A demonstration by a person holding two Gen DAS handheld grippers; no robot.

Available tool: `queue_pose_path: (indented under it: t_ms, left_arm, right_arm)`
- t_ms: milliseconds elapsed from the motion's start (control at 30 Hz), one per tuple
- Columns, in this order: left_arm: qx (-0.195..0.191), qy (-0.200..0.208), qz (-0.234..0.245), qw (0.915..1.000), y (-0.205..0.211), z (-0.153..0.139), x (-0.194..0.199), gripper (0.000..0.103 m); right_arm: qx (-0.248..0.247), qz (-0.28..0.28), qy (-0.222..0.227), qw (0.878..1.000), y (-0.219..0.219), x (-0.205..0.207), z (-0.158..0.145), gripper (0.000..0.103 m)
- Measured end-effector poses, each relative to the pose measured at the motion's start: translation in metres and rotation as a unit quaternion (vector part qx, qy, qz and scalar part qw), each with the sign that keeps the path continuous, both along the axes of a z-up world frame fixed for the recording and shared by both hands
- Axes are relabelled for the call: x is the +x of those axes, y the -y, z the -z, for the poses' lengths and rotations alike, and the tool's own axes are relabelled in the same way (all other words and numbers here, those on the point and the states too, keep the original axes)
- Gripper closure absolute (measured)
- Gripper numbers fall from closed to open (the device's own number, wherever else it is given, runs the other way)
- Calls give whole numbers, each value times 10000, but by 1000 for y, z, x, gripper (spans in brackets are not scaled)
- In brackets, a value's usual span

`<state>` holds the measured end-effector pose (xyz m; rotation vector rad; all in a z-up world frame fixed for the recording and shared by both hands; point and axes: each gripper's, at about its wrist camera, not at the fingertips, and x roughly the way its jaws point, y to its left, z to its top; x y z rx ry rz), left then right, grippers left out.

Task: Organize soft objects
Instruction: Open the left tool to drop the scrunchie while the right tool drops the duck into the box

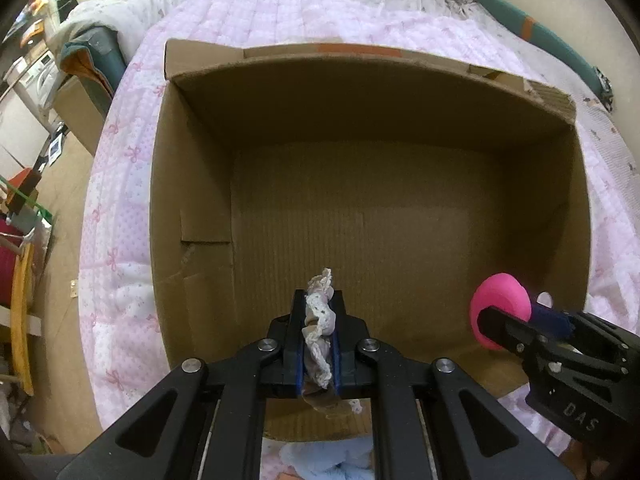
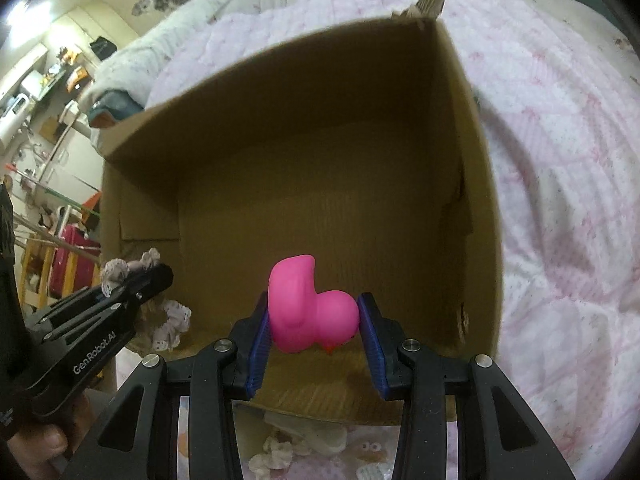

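Observation:
An open cardboard box (image 1: 192, 184) lies on a pink quilted bed, and its inside looks bare. My left gripper (image 1: 319, 300) is shut on a white lace scrunchie (image 1: 318, 320) and holds it over the box's near edge. The scrunchie (image 2: 172, 320) hangs from that gripper in the right wrist view too. My right gripper (image 2: 314, 312) is shut on a pink rubber duck (image 2: 310, 308) over the box's near right part. The duck (image 1: 500, 308) also shows at the right of the left wrist view.
The pink quilt (image 1: 120, 208) surrounds the box (image 2: 476, 208). A light blue soft item (image 1: 320, 460) lies on the bed just below the box's near wall. White and cream soft items (image 2: 304, 440) lie there too. Furniture and clutter stand off the bed's left side.

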<state>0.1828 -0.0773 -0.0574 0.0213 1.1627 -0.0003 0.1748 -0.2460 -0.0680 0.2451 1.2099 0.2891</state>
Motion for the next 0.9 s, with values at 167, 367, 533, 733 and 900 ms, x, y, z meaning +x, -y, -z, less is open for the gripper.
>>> queue_pose_path:
  t_ms: [167, 367, 533, 733, 900]
  left_arm:
    - [87, -51, -30, 9999, 1, 7, 1, 94]
    - [160, -85, -99, 9998, 4, 12, 0, 91]
    - [127, -150, -211, 9996, 2, 8, 2, 73]
    - [247, 80, -269, 9993, -1, -9, -3, 29]
    - [283, 252, -382, 9985, -5, -20, -7, 29]
  right_arm:
    - [-28, -94, -185, 9998, -5, 2, 9, 60]
    - [-46, -104, -295, 9995, -9, 1, 13, 60]
    - [-16, -44, -284, 9996, -6, 5, 12, 60]
    - [117, 3, -241, 9996, -1, 5, 8, 59]
    - [308, 35, -38, 9995, 6, 1, -2, 44]
